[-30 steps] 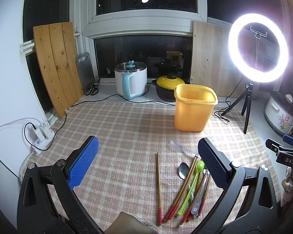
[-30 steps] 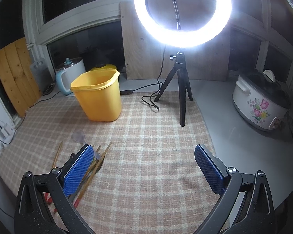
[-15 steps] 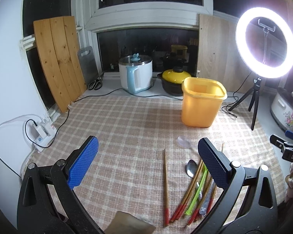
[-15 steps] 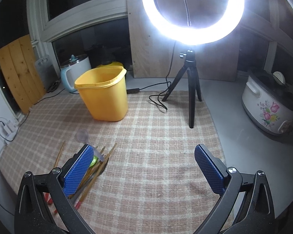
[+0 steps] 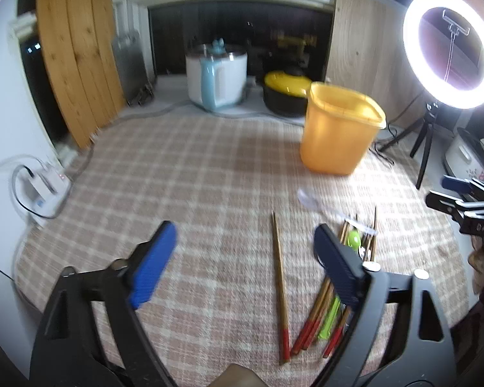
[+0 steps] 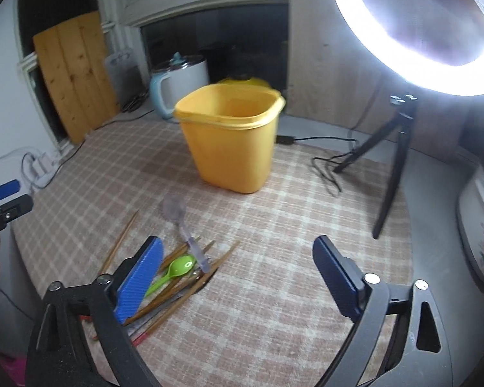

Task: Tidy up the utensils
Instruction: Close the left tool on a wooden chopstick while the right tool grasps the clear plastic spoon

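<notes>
While both grippers hang over the checked cloth [image 5: 193,174], neither holds anything: the left gripper [image 5: 242,267] has its jaws spread wide, and the right gripper [image 6: 238,277] is just as wide apart. The utensils lie in a loose heap on the cloth: a green spoon [image 6: 177,269], a clear plastic spoon [image 6: 182,225] and several red-tipped chopsticks [image 5: 309,325], with one chopstick [image 5: 279,287] lying apart to the left of the heap. The yellow bin [image 6: 232,142] stands upright beyond them, near but not touching. A ring light [image 5: 451,48] glows at right.
</notes>
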### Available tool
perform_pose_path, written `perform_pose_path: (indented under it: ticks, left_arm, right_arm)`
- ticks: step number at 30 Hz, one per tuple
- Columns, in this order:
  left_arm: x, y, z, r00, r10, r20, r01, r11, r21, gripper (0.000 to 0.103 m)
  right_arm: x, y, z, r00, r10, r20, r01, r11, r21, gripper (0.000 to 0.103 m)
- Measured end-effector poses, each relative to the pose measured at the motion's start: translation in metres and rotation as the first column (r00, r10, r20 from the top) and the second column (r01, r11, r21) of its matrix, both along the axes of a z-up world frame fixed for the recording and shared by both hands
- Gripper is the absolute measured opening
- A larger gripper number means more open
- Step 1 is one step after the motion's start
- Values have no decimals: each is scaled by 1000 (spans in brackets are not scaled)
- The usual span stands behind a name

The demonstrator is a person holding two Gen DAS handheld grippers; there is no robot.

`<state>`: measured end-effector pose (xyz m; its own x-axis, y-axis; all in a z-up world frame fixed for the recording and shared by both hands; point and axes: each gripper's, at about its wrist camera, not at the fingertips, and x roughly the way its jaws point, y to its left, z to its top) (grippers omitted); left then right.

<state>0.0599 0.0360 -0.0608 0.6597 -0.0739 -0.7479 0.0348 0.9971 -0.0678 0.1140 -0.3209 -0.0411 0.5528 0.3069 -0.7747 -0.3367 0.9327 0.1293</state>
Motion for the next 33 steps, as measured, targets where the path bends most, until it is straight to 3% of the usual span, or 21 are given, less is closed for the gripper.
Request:
perform_pose_path:
  ticks: [4, 6, 10, 14, 22, 33]
  left_arm:
    - [10, 3, -18, 996, -37, -84, 31, 997, -73, 58]
    - [14, 0, -26, 992, -60, -113, 49, 994, -99, 53]
    - [27, -2, -45, 976, -108, -192, 73, 980, -184, 36]
    - [33, -9, -59, 965, -131, -229, 84, 975, -204, 33]
    - [51, -25, -88, 936, -175, -306, 112, 970, -214, 13]
    - [70, -35, -114, 905, -192, -379, 132, 975, -180, 12]
  right_arm:
    - [19, 22, -13, 988, 127, -85, -127, 992, 16, 68]
    - [30, 33, -21, 974, 183, -130, -181, 983, 26, 62]
    - [48, 50, -37, 948, 233, -217, -231, 972, 36, 36]
    - [60, 65, -50, 923, 277, -267, -281, 959, 20, 33]
    - [82, 89, -76, 878, 317, -360, -348, 937, -24, 19]
    - [98, 103, -94, 842, 327, -430, -376, 926, -32, 18]
